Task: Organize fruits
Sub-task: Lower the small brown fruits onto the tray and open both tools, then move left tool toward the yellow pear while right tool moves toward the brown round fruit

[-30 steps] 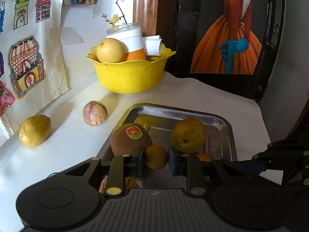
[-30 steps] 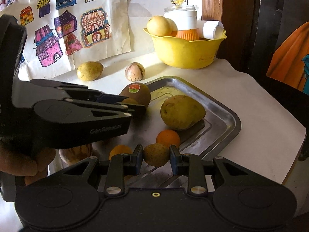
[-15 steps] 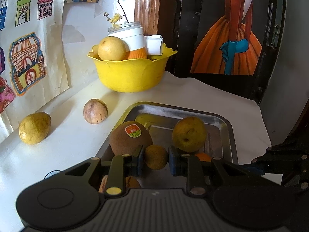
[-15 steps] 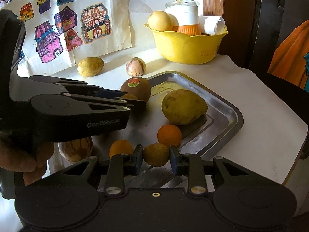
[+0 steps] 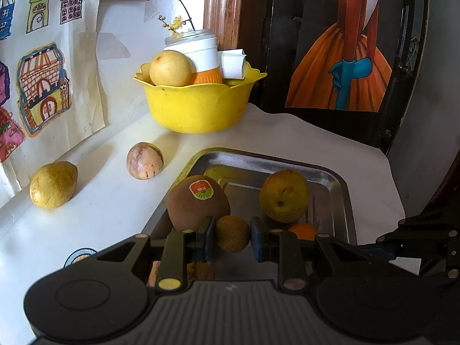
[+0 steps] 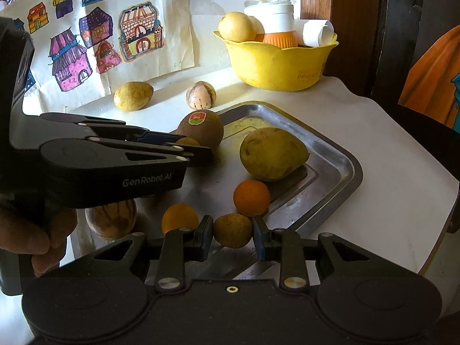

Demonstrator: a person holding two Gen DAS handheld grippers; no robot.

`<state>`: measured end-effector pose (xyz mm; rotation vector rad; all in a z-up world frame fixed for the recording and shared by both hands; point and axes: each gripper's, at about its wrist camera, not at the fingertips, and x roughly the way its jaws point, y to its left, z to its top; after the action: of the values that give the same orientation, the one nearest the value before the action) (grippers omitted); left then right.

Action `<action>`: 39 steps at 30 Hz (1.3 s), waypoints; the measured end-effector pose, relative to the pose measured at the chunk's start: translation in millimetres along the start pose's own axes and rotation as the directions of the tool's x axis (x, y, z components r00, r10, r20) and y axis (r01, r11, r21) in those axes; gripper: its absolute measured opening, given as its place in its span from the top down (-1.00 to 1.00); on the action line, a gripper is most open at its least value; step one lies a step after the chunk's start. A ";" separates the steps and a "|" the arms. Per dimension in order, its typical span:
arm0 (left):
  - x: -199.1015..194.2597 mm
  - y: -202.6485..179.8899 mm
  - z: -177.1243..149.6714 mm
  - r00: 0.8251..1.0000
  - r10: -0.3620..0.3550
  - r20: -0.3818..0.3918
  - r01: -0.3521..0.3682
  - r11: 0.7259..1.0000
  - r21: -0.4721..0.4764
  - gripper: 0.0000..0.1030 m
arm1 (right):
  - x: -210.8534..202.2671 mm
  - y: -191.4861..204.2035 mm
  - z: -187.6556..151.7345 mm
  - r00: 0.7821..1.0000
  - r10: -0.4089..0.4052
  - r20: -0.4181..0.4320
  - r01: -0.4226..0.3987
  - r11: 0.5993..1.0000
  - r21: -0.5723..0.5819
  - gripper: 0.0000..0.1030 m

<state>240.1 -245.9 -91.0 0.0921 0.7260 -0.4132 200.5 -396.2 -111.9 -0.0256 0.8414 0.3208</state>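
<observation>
My left gripper (image 5: 232,237) is shut on a small brown fruit (image 5: 232,237) over the near left part of the steel tray (image 5: 339,184), just in front of a stickered kiwi (image 5: 198,201). My right gripper (image 6: 233,230) is shut on another small brown fruit (image 6: 233,230) at the tray's near edge (image 6: 353,172). On the tray lie a yellow-green mango (image 6: 273,153), an orange (image 6: 251,197) and a second orange (image 6: 179,218). The left gripper shows in the right wrist view (image 6: 201,153).
A yellow bowl (image 5: 198,106) with a round yellow fruit (image 5: 170,68), a jar and paper stands at the back. A yellow fruit (image 5: 53,184) and a striped fruit (image 5: 144,160) lie on the white table left of the tray. Another striped fruit (image 6: 110,220) lies near left.
Both grippers stay shut on their small fruits. The views have shifted slightly, as if both grippers lifted and drew back a little.
</observation>
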 end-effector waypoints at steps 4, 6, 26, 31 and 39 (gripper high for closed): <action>0.0 1.3 -1.1 1.000 0.002 -0.003 -0.002 1.000 -0.004 0.44 | -2.3 0.8 0.6 1.000 0.002 0.010 -0.002 1.000 -0.001 0.27; -0.4 1.4 -1.6 1.000 0.003 -0.004 -0.003 1.000 -0.004 0.44 | -4.0 1.6 1.4 1.000 0.002 0.019 -0.002 1.000 0.000 0.12; -1.7 5.4 -4.0 1.000 0.000 0.004 0.001 1.000 -0.024 -0.41 | -21.7 -3.0 -2.0 0.998 -0.043 0.036 0.045 0.998 -0.052 -0.24; -6.3 11.5 -4.6 0.999 0.026 0.024 -0.024 0.998 -0.052 -0.76 | -24.3 -2.4 -0.2 0.998 -0.045 0.039 0.048 0.997 -0.056 -0.25; -23.1 31.8 -6.8 0.999 0.021 0.049 -0.014 0.992 -0.127 -0.85 | -28.7 6.3 1.6 0.998 -0.044 0.041 0.047 0.997 -0.063 -0.31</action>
<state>233.0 -207.5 -82.8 -0.0314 0.6999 -0.3505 181.9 -397.7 -89.1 -0.0977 0.7901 0.3042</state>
